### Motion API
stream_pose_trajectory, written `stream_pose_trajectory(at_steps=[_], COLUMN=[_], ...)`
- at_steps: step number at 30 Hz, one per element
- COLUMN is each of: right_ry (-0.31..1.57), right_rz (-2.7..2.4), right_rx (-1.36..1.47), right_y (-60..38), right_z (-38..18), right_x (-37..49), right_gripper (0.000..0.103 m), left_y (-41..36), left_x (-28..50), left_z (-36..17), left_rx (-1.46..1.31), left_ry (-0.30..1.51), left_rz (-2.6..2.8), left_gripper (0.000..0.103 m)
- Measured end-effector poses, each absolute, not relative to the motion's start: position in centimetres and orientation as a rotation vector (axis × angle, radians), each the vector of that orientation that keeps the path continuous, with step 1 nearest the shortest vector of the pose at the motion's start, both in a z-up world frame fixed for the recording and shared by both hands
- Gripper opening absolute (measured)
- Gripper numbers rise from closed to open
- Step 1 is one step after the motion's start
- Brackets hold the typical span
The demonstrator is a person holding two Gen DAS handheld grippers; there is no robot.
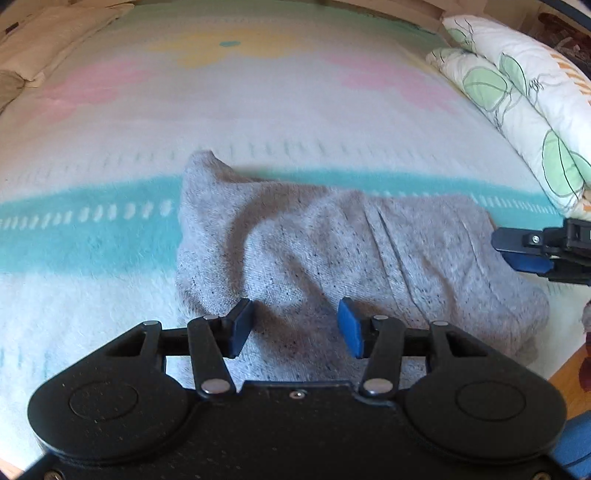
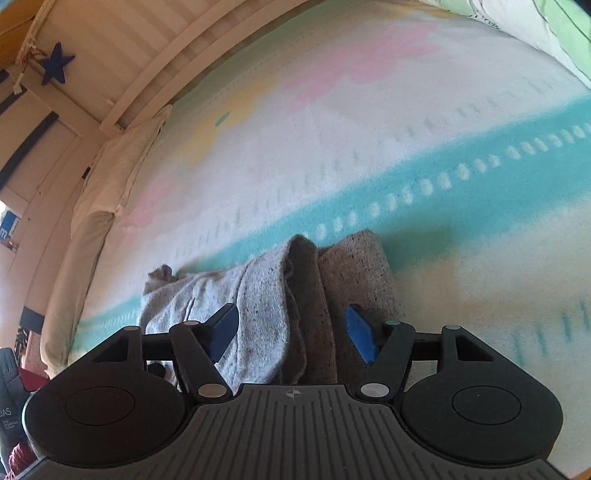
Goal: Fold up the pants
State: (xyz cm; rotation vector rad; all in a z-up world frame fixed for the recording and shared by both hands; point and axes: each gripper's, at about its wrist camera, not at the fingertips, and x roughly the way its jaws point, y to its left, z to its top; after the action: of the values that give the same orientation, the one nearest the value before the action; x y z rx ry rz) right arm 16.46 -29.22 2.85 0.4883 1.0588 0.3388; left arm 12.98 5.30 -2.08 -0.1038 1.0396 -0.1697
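Note:
Grey speckled pants (image 1: 332,251) lie folded in a compact bundle on the pastel blanket (image 1: 258,110). My left gripper (image 1: 295,328) is open, its blue pads just above the near edge of the bundle, holding nothing. My right gripper shows at the right edge of the left wrist view (image 1: 524,251), beside the bundle's right end. In the right wrist view the right gripper (image 2: 291,332) is open over the end of the pants (image 2: 266,295), where the stacked layers and a darker grey fold (image 2: 354,266) show between its pads.
A leaf-print pillow (image 1: 517,92) lies along the right of the bed. Cream bedding (image 1: 55,33) lies at the far left. A white slatted bed rail (image 2: 147,66) with a blue star (image 2: 55,68) stands beyond. Wooden floor (image 1: 569,384) shows at the bed's near right edge.

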Motion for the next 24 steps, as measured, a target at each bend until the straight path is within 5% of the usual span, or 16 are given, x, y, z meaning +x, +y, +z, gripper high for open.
stream_pose_trajectory(at_steps=[8,11,12,18,24], right_ry=[1.129,1.062,1.031,0.797,0.974], right_rz=[0.421,0.448,0.461,0.558,0.379], right_rx=[0.353,0.302,0.270,0.132,0.073], right_y=[-26.1,-25.3,-24.9,-24.3,-27.7], right_z=[1.7,3.0,3.8,11.2,7.8], right_x=[16.1,15.5,15.1,11.4,13.2], right_gripper=[0.066,0.017,0.014,0.013,0.013], left_y=[6.7,8.7,9.4,13.1,11.8], left_x=[13.6,13.7,13.8,14.1,14.2], left_z=[-1.6,-0.7,-0.5,0.6,0.4], left_rx=[-0.175,-0.214,-0.217,-0.275,-0.236], left_ry=[1.018,0.962,0.946,0.885,0.891], left_rz=[-0.180,-0.100,-0.066,0.120,0.074], left_gripper=[0.058,0.058,0.058,0.058,0.058])
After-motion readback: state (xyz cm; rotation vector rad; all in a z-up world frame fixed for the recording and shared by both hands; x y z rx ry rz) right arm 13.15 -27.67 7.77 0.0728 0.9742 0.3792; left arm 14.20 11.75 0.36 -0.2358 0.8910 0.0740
